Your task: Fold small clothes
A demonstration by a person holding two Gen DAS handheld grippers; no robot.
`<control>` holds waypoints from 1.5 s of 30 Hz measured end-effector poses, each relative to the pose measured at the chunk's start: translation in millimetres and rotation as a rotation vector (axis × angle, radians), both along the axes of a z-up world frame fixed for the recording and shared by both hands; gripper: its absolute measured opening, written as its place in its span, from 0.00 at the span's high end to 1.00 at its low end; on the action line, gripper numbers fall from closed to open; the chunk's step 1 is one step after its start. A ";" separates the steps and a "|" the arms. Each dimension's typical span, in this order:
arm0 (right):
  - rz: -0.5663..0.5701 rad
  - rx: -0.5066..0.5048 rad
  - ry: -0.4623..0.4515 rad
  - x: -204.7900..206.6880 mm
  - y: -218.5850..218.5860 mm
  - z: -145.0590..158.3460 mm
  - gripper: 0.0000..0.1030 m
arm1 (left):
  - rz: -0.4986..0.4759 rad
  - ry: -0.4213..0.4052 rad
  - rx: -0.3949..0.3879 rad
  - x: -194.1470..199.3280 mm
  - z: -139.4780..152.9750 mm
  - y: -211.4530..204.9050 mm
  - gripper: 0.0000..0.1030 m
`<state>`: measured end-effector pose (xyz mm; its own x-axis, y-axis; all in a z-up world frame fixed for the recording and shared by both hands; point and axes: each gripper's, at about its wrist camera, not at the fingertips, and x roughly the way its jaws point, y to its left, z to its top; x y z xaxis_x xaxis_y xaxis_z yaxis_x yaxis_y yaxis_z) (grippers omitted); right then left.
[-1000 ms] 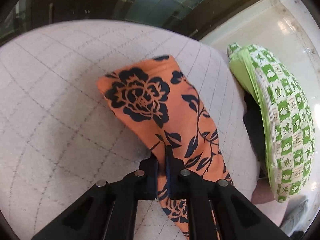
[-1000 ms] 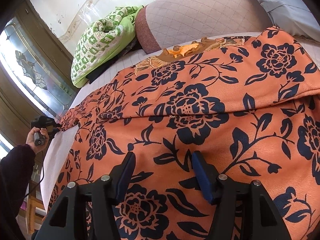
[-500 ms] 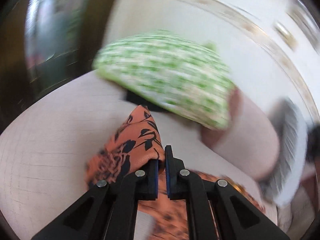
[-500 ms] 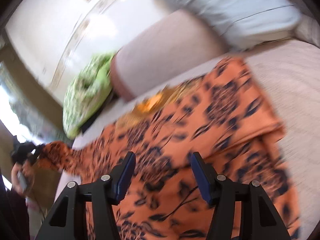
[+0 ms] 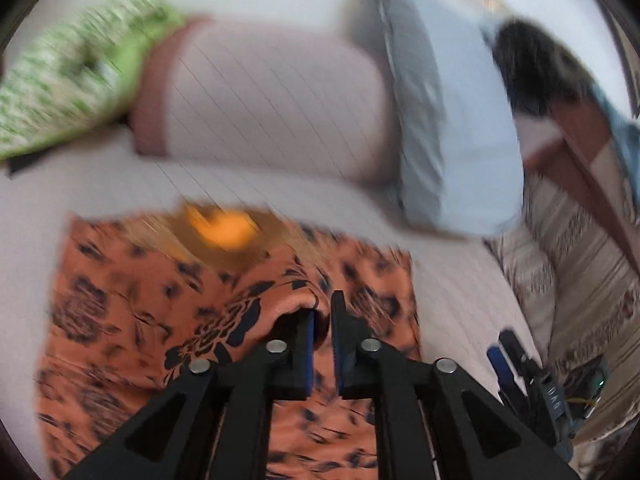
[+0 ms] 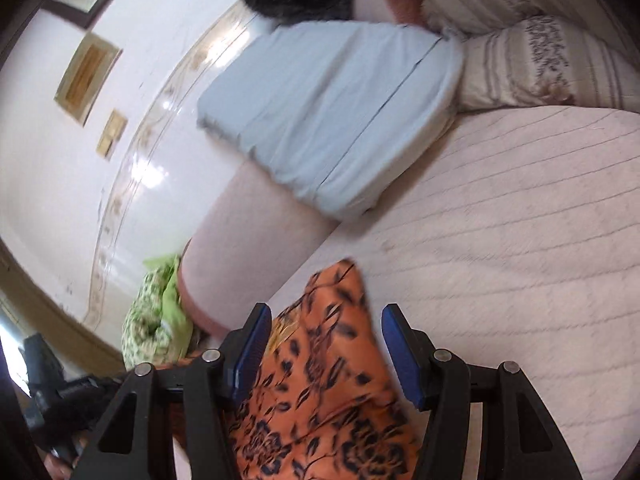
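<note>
An orange garment with black flowers point(image 5: 132, 300) lies spread on the quilted pale bed cover point(image 5: 120, 184), its gold neckline point(image 5: 224, 232) toward the pillows. My left gripper point(image 5: 322, 320) is shut on a fold of the garment's sleeve and holds it above the garment's body. The right gripper shows at the lower right of the left wrist view point(image 5: 520, 364). In the right wrist view my right gripper point(image 6: 324, 340) is open, its blue pads either side of the garment's edge point(image 6: 320, 368), not gripping it.
A pinkish bolster point(image 5: 272, 108) and a light blue pillow point(image 5: 452, 128) lie at the head of the bed. A green patterned cloth point(image 5: 68, 76) sits at the left. Striped bedding point(image 5: 592, 260) lies at the right. A white tiled wall point(image 6: 80, 160) stands behind.
My left gripper has swung the sleeve from the bed's left edge over onto the garment's body. My right gripper has stayed open and turned toward the garment's right edge.
</note>
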<state>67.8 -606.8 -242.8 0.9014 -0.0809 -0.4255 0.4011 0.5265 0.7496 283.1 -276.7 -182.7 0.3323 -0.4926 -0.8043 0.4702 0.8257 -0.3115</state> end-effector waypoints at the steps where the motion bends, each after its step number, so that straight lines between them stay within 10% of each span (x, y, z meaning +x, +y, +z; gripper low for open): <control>1: -0.001 0.021 -0.001 0.7 -1.3 -2.3 0.41 | -0.018 0.043 0.011 -2.2 -10.4 -9.8 0.70; 10: 0.056 0.121 -0.002 8.9 0.1 -13.8 0.40 | 0.023 -0.060 -0.158 -33.9 9.4 47.6 0.24; 19: 0.064 0.101 0.001 10.7 7.0 -11.6 0.40 | 0.014 -0.063 -0.100 -20.2 18.6 41.5 0.24; 27: 0.080 0.142 -0.001 12.1 0.9 -17.2 0.40 | 0.159 0.217 0.025 -2.5 -66.7 66.3 0.24; 35: 0.079 0.152 -0.010 7.1 -4.5 -16.7 0.40 | 0.130 0.258 -0.015 7.0 -90.0 48.2 0.24; 41: 0.079 0.169 -0.021 4.8 -9.0 -17.7 0.40 | 0.047 0.250 0.022 2.7 -85.6 24.6 0.77; 45: 0.069 0.166 -0.026 0.6 -13.4 -16.7 0.40 | 0.007 0.231 0.020 -0.2 -68.9 2.2 0.86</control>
<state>68.5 -620.2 -259.5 0.9132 0.0512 -0.4042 0.3475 0.4203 0.8382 282.8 -274.4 -251.5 0.1410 -0.4746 -0.8688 0.3827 0.8355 -0.3943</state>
